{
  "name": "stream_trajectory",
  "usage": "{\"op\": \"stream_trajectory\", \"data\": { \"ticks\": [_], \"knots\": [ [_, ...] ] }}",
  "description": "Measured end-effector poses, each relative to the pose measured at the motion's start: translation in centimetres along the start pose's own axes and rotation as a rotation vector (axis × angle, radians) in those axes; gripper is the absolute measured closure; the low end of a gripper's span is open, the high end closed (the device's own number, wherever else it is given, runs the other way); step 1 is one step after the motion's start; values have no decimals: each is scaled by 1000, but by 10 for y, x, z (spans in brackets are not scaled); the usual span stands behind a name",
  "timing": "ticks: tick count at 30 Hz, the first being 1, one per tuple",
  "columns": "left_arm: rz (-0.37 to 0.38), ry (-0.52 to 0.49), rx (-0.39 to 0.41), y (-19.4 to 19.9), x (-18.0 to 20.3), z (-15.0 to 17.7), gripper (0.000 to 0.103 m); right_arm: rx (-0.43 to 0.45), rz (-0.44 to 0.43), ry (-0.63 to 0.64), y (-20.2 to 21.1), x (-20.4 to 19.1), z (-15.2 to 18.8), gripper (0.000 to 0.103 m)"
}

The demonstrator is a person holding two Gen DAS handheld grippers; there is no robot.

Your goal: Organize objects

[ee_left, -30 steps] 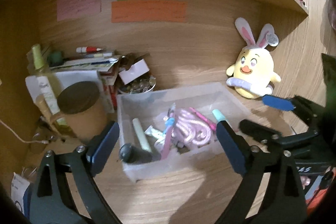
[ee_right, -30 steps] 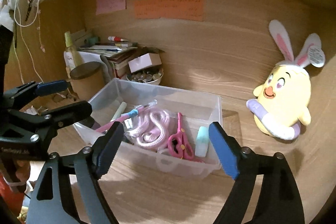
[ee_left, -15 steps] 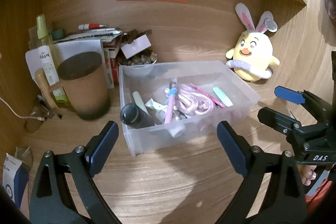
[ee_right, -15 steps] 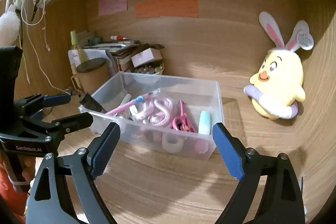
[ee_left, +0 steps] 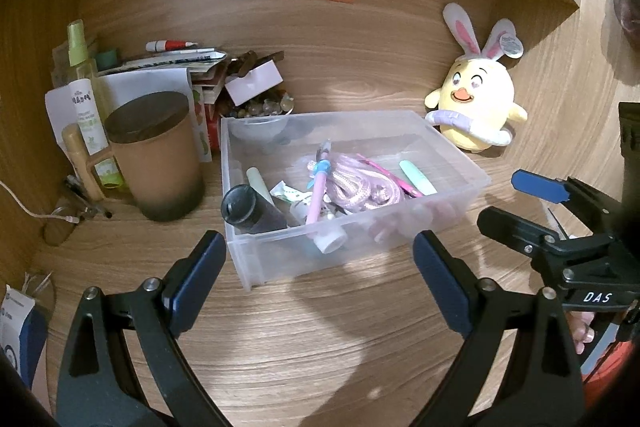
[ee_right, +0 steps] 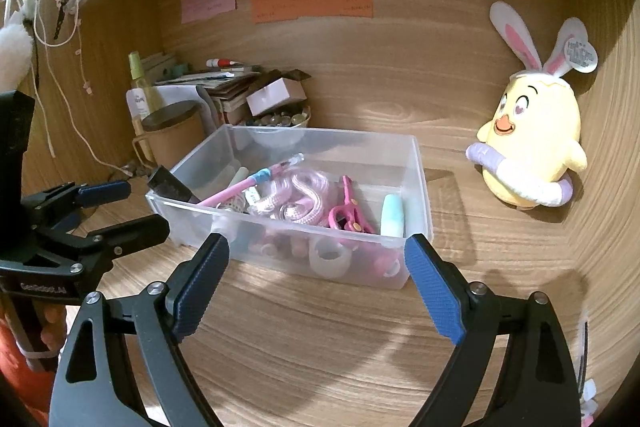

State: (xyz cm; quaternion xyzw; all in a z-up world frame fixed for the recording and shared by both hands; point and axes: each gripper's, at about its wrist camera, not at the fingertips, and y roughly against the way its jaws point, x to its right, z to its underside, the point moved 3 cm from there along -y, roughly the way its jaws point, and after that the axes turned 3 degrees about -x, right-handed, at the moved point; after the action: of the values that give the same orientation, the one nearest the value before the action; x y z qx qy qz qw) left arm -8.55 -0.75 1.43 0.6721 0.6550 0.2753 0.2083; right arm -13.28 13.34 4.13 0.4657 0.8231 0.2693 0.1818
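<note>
A clear plastic bin (ee_left: 352, 118) (ee_right: 420, 187) stands on the wooden desk. In it lie a pink rope (ee_left: 356, 187), a pink pen (ee_left: 318, 183), a mint tube (ee_left: 416, 177), a black cylinder (ee_left: 244, 207) and pink scissors (ee_right: 348, 211). My left gripper (ee_left: 318, 247) is open just in front of the bin's near wall, with nothing between its fingers. My right gripper (ee_right: 316, 247) is also open and empty before the bin's front. Each gripper shows in the other's view: the right gripper (ee_left: 516, 203) to the bin's right, the left gripper (ee_right: 136, 207) at its left corner.
A yellow plush chick (ee_left: 476, 115) sits right of the bin against the back wall. A lidded brown mug (ee_left: 156, 155), a spray bottle (ee_left: 78, 47), stacked papers (ee_left: 168, 63) and a bowl of beads (ee_left: 260, 107) crowd the left. A shelf overhangs.
Both grippers have drawn back from the bin and sunk a little; their fingers no longer flank it. The bin and its contents have stayed put.
</note>
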Motion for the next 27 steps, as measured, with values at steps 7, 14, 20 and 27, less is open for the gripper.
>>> {"op": "stream_trajectory", "data": {
  "ticks": [7,14,20,27],
  "knots": [
    [6,0,4,0,0,-1,7,-5,1,3,-1,0,1,15],
    [12,3,6,1,1,-2,7,-2,-5,-1,-1,1,1,15],
    [19,9,10,1,0,-2,7,-2,-7,1,-1,2,1,15],
    [29,1,-1,-1,3,0,7,-6,-6,4,-2,0,-1,15]
  ]
}}
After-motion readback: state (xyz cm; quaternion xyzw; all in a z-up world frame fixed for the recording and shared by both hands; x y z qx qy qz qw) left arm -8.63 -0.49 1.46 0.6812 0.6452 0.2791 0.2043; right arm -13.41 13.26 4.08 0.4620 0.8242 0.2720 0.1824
